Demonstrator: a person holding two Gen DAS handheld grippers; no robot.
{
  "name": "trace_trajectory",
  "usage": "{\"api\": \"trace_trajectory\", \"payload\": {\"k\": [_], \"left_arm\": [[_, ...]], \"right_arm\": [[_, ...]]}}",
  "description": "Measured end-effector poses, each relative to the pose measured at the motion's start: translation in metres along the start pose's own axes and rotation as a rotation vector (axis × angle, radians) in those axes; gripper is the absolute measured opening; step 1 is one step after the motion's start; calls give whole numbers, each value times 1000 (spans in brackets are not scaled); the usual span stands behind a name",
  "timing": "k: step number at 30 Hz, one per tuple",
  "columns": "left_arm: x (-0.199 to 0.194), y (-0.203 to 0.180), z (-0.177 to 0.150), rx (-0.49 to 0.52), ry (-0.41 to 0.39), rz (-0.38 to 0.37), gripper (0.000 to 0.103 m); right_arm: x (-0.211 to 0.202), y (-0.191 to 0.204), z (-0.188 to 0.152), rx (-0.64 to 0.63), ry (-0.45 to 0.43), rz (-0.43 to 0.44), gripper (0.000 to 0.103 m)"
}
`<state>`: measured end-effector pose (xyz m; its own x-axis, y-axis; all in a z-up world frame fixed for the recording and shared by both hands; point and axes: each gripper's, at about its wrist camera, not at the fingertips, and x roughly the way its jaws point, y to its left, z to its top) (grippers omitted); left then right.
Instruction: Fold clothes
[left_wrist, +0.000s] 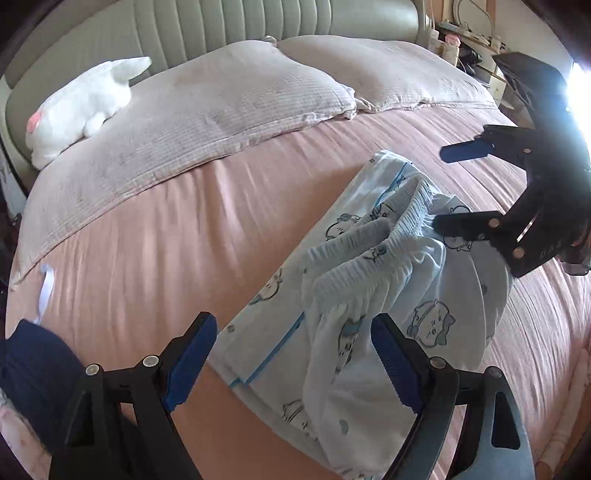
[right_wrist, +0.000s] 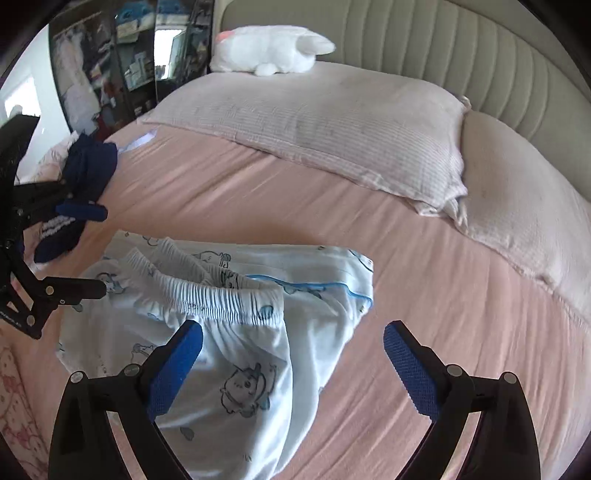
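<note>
Right, no readable brand or label anywhere: the right gripper's black body carries a few pale letters in the left wrist view, too small and skewed to make out, and the pale blue pyjama trousers carry only printed cartoon animal faces, no words.

The left gripper hangs over the pink bed sheet with its blue-padded fingers spread wide, holding nothing. The trousers lie directly ahead of it and between its fingers, the gathered elastic waistband bunched up just beyond the tips. A folded pyjama top with blue piping sits under the trousers, on the inner side of its left finger. A dark navy garment lies off to its left.

The right gripper is released too, fingers wide apart. The trousers lie under and ahead of its left finger, while its right finger stands over bare sheet. Seen from the left wrist, the right gripper comes in from the right, its lower finger at the waistband's edge; whether it touches I cannot tell.

Beyond both: two pillows and a white plush toy against the headboard.
</note>
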<state>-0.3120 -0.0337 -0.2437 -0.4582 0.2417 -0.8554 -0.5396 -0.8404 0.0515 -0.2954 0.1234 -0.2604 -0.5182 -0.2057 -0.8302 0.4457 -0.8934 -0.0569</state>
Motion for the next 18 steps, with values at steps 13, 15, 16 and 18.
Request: {"api": "trace_trajectory", "payload": {"k": [13, 15, 16, 18], "left_arm": [[-41, 67, -15, -575, -56, -239, 87], [-39, 71, -34, -688, 30, -252, 87], [-37, 69, -42, -710, 69, -237, 87], [-33, 61, -56, -726, 123, -192, 87]], "right_arm": [[-24, -48, -5, 342, -6, 239, 100], [-28, -56, -16, 393, 36, 315, 101], [-26, -59, -23, 421, 63, 342, 101], [-20, -64, -35, 464, 109, 383, 101]]}}
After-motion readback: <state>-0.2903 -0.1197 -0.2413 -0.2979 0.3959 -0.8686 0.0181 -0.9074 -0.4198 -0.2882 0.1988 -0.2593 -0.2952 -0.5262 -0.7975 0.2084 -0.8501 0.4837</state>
